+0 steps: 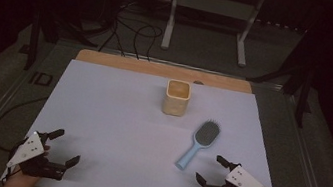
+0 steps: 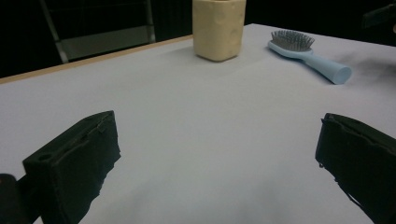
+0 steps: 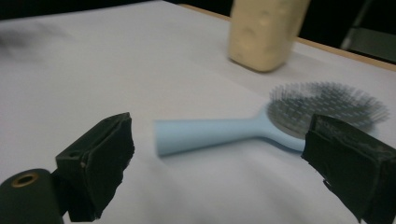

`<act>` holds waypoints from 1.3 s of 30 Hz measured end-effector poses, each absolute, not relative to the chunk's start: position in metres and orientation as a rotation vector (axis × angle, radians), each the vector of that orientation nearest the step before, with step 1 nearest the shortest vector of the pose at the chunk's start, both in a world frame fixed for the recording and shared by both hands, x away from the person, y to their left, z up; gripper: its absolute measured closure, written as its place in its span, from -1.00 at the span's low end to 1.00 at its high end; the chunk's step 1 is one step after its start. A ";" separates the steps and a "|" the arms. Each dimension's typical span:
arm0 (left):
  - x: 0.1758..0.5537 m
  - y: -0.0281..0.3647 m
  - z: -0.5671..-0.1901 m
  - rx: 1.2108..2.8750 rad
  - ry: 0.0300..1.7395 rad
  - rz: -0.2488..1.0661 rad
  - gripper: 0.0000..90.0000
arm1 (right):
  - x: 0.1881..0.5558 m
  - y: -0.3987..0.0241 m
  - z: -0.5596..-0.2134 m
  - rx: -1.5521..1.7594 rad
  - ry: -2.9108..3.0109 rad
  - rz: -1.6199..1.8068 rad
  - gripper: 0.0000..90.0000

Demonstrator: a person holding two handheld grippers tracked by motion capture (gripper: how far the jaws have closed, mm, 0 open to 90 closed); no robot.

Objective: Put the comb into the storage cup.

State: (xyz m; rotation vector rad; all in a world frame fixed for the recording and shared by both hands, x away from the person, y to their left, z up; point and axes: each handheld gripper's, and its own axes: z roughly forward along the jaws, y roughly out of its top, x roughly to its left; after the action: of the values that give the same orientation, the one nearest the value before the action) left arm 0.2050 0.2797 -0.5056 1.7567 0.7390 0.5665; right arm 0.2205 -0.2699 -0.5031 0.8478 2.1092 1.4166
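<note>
Approach step: right gripper (image 1: pixel 214 171) sits jaws wide and empty near the handle end of the blue hairbrush (image 1: pixel 198 143), which lies bristles-up on the worktop (image 1: pixel 110 115) at 5 o'clock of the cream holder (image 1: pixel 177 97). Left gripper (image 1: pixel 61 146) idles wide open at 7 o'clock. Next move likely calls for closing across the handle; the holder's inside is hard to read.
</note>
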 end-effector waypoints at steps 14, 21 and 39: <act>0.204 0.280 -0.505 1.746 0.738 0.554 -1.00 | 0.220 -0.263 -0.497 0.860 2.158 1.384 -0.83; 0.204 0.278 -0.504 1.747 0.731 0.555 -1.00 | 0.216 -0.263 -0.481 0.865 2.141 1.409 -0.82; 0.204 0.278 -0.502 1.742 0.727 0.550 -1.00 | 0.227 -0.257 -0.434 0.770 2.104 1.390 -0.83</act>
State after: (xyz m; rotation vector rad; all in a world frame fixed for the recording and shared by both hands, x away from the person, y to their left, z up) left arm 0.2042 0.2777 -0.5021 1.7421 0.7267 0.5498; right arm 0.2270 -0.2568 -0.4339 0.7700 2.1035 1.3900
